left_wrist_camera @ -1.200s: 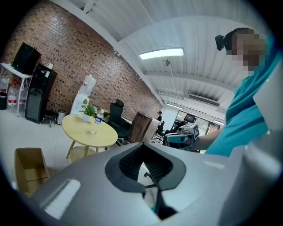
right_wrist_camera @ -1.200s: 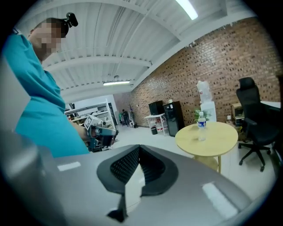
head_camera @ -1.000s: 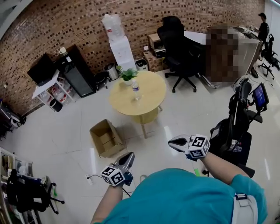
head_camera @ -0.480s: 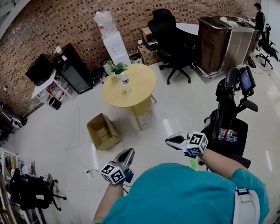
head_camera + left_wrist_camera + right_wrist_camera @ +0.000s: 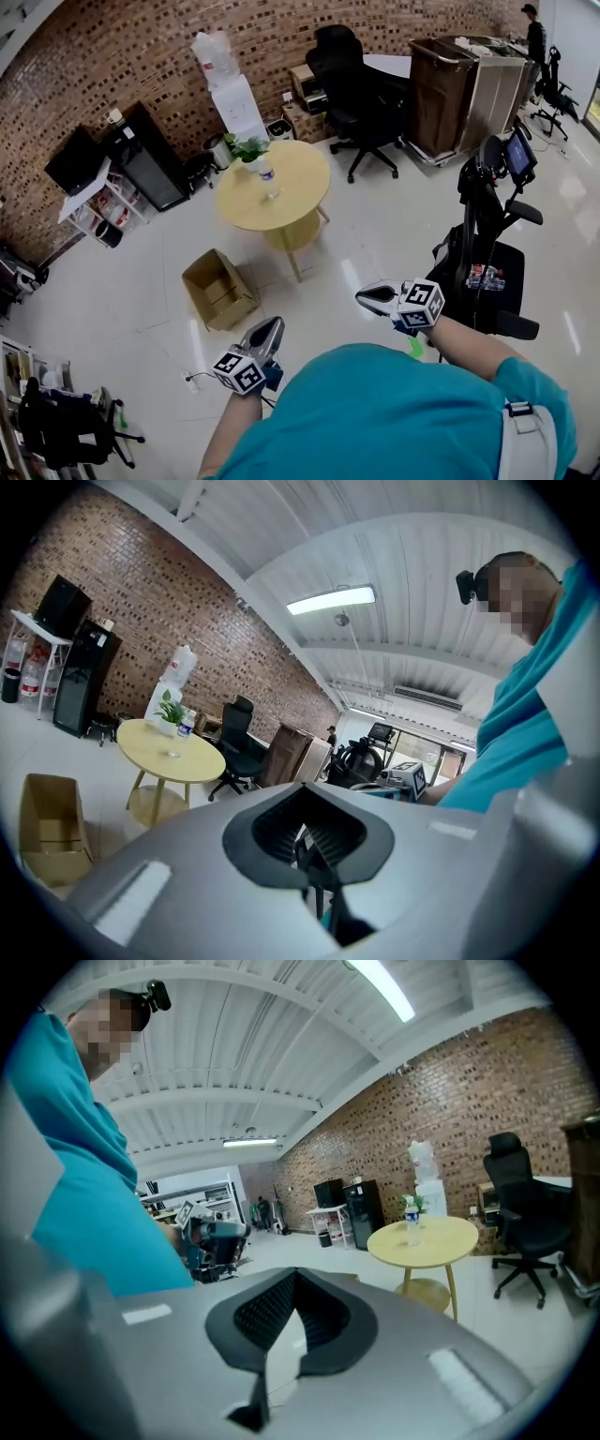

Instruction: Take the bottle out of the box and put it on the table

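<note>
Bottle [image 5: 269,178] on table [image 5: 302,192] (box [image 5: 218,291] nearby)

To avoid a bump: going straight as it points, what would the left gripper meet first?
Nothing close; the way looks free. Far ahead probably the brown cabinet, beside the black chair, though depth is unclear.

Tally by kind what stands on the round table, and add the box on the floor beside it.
Bottle: 1
Potted plant: 1
Cardboard box: 1
Total: 3
</note>
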